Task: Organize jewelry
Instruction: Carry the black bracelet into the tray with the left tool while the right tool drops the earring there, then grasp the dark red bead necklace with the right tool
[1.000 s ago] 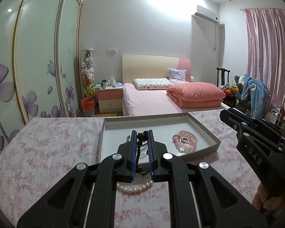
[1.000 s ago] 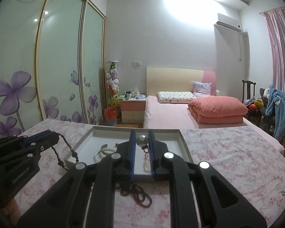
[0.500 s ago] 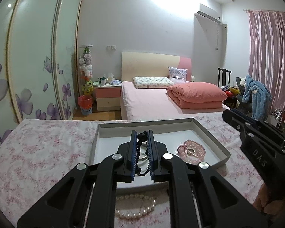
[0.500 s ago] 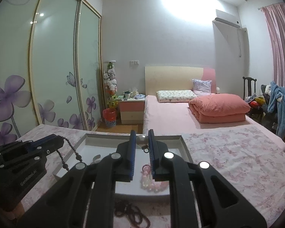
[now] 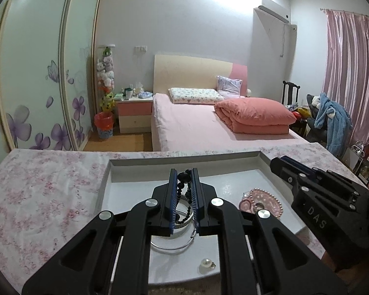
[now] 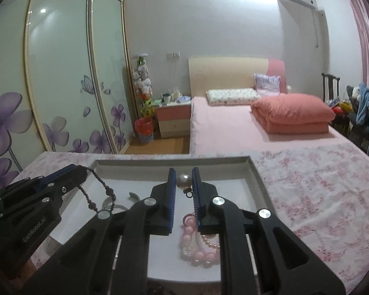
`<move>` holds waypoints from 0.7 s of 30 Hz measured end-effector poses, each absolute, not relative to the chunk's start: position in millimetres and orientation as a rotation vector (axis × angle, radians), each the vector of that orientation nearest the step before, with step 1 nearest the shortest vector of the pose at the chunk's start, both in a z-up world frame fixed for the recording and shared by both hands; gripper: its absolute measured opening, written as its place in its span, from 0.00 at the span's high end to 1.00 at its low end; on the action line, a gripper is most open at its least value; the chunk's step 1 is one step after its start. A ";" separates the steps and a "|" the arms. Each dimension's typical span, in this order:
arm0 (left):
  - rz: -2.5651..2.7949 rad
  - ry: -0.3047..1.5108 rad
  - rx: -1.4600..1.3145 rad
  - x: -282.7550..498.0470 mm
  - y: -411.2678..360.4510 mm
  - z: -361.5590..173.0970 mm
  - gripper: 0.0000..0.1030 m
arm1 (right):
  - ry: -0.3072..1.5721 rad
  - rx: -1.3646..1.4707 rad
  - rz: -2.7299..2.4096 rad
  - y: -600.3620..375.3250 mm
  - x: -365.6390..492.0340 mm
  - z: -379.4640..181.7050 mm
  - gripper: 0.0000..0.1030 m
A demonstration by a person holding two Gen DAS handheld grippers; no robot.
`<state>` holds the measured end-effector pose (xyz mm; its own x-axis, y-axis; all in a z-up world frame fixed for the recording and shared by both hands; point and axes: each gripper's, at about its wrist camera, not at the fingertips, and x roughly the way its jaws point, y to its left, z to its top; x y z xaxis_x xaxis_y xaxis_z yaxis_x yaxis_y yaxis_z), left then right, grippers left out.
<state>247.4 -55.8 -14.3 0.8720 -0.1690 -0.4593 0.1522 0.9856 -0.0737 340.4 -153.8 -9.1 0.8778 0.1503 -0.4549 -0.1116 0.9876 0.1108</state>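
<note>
Now | tray (image 5: 105, 191): bangle (image 5: 171, 244), pink beads (image 6: 196, 245) | fingers clamp dark strand (image 5: 184, 189), pearl (image 6: 183, 182)

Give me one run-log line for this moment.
left gripper: shut on dark bead strand | right gripper: shut on pearl earring | both above tray

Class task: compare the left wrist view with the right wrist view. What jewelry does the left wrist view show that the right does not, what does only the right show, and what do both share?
Only the left wrist view: a loose pearl earring near the tray's front edge, and the full silver bangle under the left gripper.

Only the right wrist view: the pearl earring pinched in the right gripper.

Both: the grey tray, the pink bead bracelets inside it, and the dark bead strand hanging from the left gripper's fingers.
</note>
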 end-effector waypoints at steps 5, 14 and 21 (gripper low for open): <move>-0.178 0.526 -0.045 256.6 -57.8 -23.4 0.88 | 0.547 0.119 0.151 -156.8 357.5 -21.1 0.86; -0.145 0.546 -0.124 259.9 -30.1 -15.4 0.75 | 0.561 0.176 0.148 -175.1 346.4 -19.0 0.72; -0.084 0.548 -0.160 225.7 9.5 -5.7 0.63 | 0.565 0.176 0.135 -194.9 309.7 -11.0 0.72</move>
<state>225.7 9.5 -5.7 0.8507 -0.1219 -0.5112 0.0366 0.9841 -0.1738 309.7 -194.9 -11.0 0.8361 0.1755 -0.5197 -0.0788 0.9761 0.2027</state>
